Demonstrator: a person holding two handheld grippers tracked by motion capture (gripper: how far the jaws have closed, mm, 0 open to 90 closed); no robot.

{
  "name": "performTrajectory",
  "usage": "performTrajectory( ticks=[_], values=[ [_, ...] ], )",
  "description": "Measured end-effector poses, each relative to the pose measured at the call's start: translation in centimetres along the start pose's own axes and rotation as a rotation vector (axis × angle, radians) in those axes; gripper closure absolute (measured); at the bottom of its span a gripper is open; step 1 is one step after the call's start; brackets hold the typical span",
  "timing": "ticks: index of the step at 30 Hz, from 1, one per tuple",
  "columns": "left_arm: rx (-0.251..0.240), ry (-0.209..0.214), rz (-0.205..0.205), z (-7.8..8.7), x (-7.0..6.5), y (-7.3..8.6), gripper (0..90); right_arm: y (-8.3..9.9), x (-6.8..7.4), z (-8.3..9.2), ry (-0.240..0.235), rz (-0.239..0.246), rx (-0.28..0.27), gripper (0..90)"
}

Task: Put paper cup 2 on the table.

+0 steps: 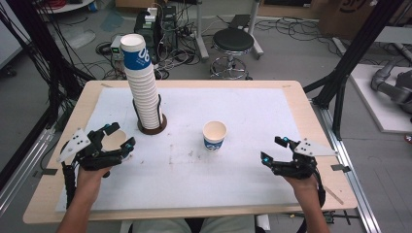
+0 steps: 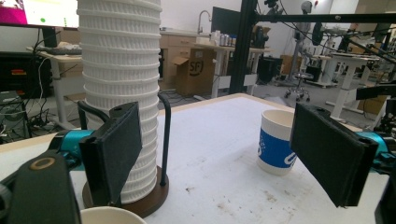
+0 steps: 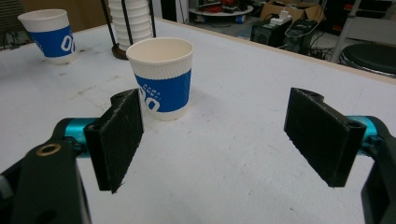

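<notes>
Standing on the white-topped bench (image 1: 252, 179) are two loose blue-banded white paper cups: one (image 1: 113, 141) sitting between the spread left gripper (image 1: 120, 137), one (image 1: 214, 135) central; the right gripper (image 1: 273, 148) is hovering spread, empty, beside one tall cup stack (image 1: 142, 82).

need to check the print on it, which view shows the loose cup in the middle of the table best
The right gripper view: the cup stands close, whole, print facing. The left gripper view has it partly behind a pad; the high view shows it small.

you hold a gripper in each hand over a white mat (image 1: 194, 170). your left gripper (image 1: 114, 137) has its jaws wide around a cup (image 1: 115, 140), just left of a tall cup stack (image 1: 143, 85). your right gripper (image 1: 273, 148) is open, well right of a second cup (image 1: 214, 135).
</notes>
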State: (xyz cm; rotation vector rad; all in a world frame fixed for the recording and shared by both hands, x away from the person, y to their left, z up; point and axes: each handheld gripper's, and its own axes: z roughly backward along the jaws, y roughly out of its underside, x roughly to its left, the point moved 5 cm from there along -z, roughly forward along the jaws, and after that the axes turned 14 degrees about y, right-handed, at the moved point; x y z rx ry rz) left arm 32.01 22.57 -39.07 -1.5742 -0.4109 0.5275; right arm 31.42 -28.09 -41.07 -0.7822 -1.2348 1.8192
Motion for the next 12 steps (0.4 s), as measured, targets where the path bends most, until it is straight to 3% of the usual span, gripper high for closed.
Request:
performTrajectory(
  ticks=[12],
  values=[
    [0.004, 0.001, -0.001, -0.1, 0.03, 0.09, 17.2, 0.06, -0.11, -0.13, -0.009, -0.006, 0.001, 20.4]
  ],
)
